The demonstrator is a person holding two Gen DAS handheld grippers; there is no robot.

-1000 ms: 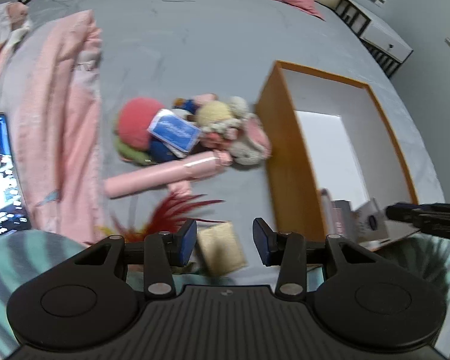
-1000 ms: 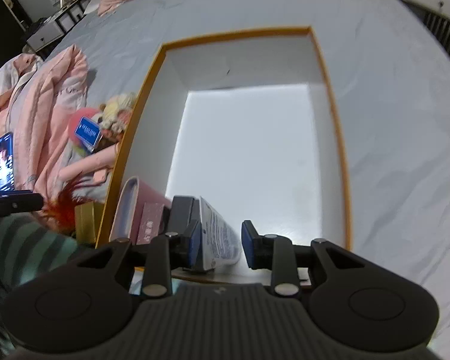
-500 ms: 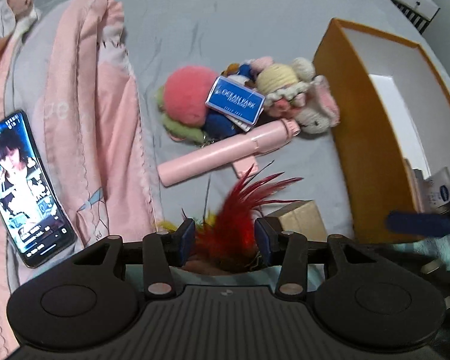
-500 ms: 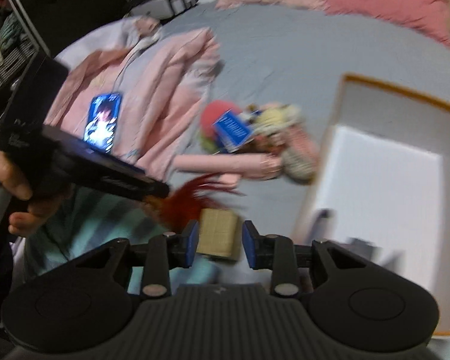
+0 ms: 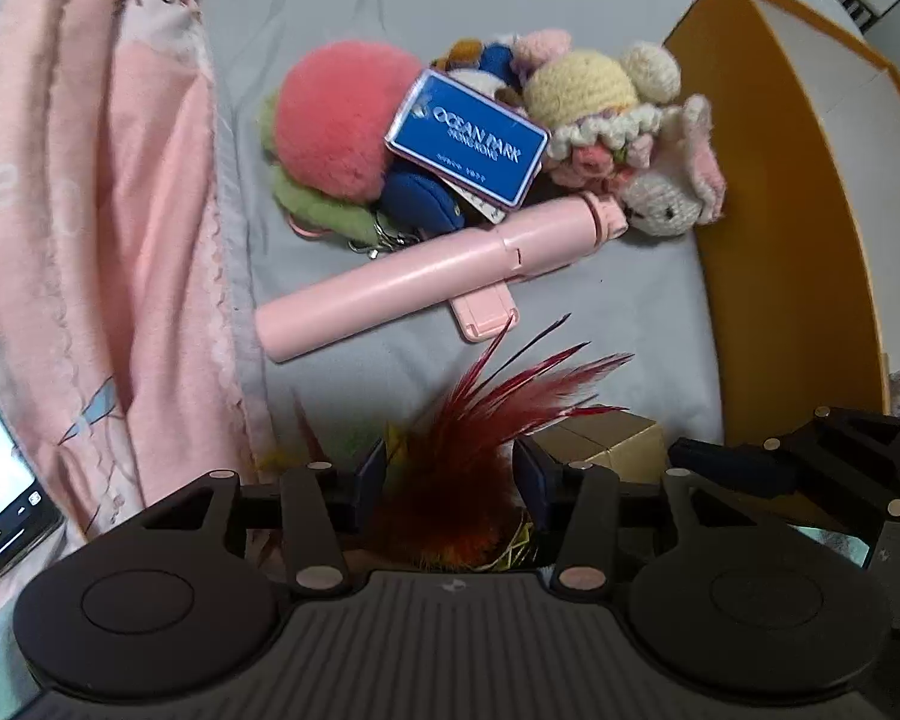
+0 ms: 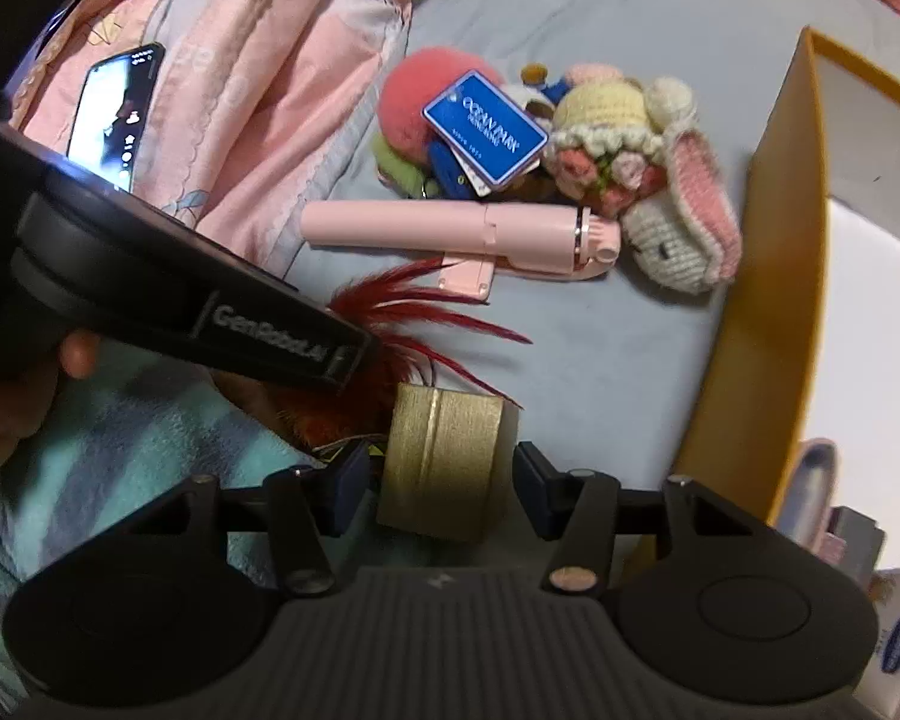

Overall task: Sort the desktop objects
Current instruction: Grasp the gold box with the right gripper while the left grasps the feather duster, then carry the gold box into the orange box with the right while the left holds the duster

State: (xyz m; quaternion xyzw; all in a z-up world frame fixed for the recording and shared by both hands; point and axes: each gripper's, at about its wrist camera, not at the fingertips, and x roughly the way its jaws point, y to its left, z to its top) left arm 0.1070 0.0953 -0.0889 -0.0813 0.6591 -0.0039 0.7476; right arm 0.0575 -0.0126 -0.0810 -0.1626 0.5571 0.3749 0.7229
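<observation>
My left gripper (image 5: 450, 477) points straight down over a red feather toy (image 5: 480, 414). The feathers rise between its fingers, the jaws are opening, and the pads do not press on them. My right gripper (image 6: 443, 480) straddles a small gold box (image 6: 444, 456) with a gap at each side, and its jaws are opening too. Both lie on the grey bedsheet (image 5: 630, 312). In the right wrist view the left gripper's black body (image 6: 210, 306) crosses above the feathers (image 6: 414, 306). The right gripper's fingertip (image 5: 726, 468) shows beside the gold box (image 5: 600, 441).
Beyond lie a pink selfie stick (image 5: 426, 276), a blue card (image 5: 468, 138), a pink pompom (image 5: 336, 120) and crocheted dolls (image 5: 618, 114). An orange box (image 5: 786, 252) with white inner walls stands to the right. At the left, a phone (image 6: 117, 114) rests on pink cloth (image 5: 90, 192).
The right gripper swung left, out of the orange box and over the gold box, with its jaws wider. The left gripper sank over the feather toy, which now stands between its fingers.
</observation>
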